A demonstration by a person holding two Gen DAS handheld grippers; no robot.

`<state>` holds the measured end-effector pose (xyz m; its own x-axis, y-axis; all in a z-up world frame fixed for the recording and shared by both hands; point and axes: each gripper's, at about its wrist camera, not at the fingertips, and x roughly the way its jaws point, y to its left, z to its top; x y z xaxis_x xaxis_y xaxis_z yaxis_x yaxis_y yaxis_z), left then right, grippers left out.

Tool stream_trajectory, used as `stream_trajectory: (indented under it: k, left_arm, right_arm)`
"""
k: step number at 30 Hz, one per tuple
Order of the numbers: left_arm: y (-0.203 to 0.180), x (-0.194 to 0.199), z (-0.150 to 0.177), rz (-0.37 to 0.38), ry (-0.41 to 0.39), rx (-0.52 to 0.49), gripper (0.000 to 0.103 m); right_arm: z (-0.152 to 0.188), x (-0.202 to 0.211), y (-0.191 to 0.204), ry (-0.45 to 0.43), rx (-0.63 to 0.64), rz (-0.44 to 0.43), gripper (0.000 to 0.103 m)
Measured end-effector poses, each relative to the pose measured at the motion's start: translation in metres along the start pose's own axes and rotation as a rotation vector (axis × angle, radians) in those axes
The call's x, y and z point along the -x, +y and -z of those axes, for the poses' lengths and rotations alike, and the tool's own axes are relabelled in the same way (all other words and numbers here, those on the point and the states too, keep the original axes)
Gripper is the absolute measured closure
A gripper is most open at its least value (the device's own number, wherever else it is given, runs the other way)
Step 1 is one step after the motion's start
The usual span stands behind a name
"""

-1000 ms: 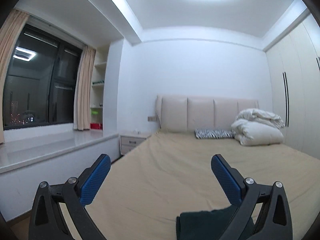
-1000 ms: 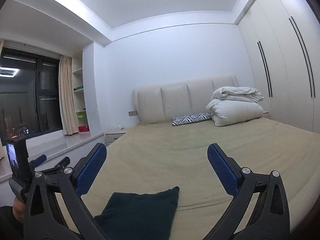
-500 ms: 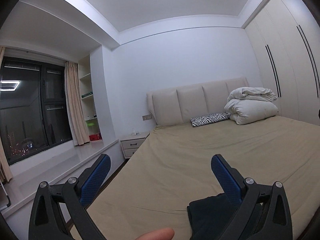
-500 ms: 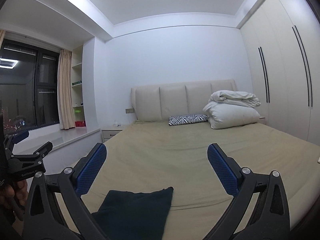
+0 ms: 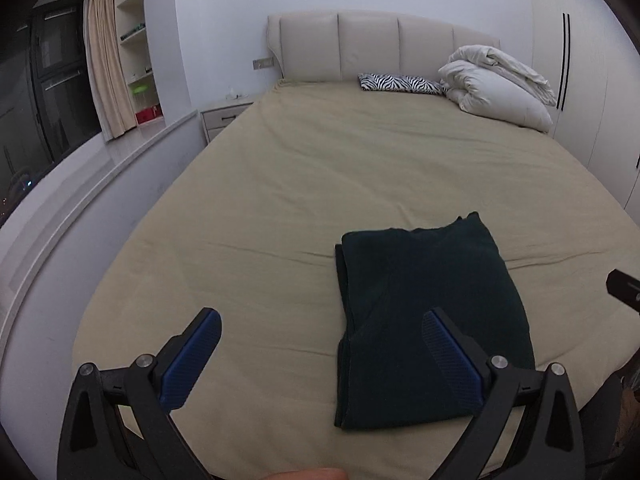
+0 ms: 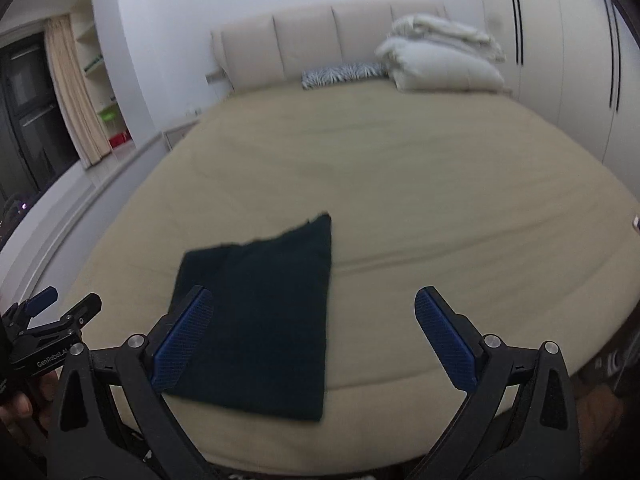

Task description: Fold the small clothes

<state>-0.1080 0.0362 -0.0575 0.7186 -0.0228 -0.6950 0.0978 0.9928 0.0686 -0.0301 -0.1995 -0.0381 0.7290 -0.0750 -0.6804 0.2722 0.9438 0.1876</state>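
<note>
A dark green garment (image 5: 428,312), folded into a flat rectangle, lies on the tan bed sheet (image 5: 320,184) near the bed's foot edge. It also shows in the right wrist view (image 6: 264,320). My left gripper (image 5: 320,356) is open and empty, held above the foot edge, with its right finger over the garment's near part. My right gripper (image 6: 316,336) is open and empty, with its left finger over the garment's left side. The left gripper's body (image 6: 44,344) shows at the right wrist view's left edge.
A white duvet pile (image 5: 496,84) and a zebra-print pillow (image 5: 400,83) lie by the padded headboard (image 5: 380,44). A nightstand (image 5: 224,118) and a window ledge (image 5: 100,176) stand left of the bed. Wardrobe doors (image 5: 580,80) line the right wall.
Both grippers have tilted downward, so the views dropped from the ceiling and wall to the bed. The folded garment now shows in full. Both grippers stay open.
</note>
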Motion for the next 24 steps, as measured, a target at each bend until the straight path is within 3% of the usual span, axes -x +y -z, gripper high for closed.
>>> stream_trajectory:
  k: [4,10,24]
  left_arm:
    - [0.000,-0.013,0.005,-0.023,0.031,-0.004,0.000]
    - [0.008,-0.013,0.003,-0.031,0.057,0.008,0.000]
    - [0.004,-0.016,0.010,-0.031,0.076,-0.007,0.000]
  right_arm:
    - [0.020,-0.041,0.001,0.144,-0.050,0.044,0.000]
    - [0.030,-0.048,0.019,0.132,0.054,0.137,0.000]
    - [0.032,-0.044,0.030,0.150,0.072,0.146,0.000]
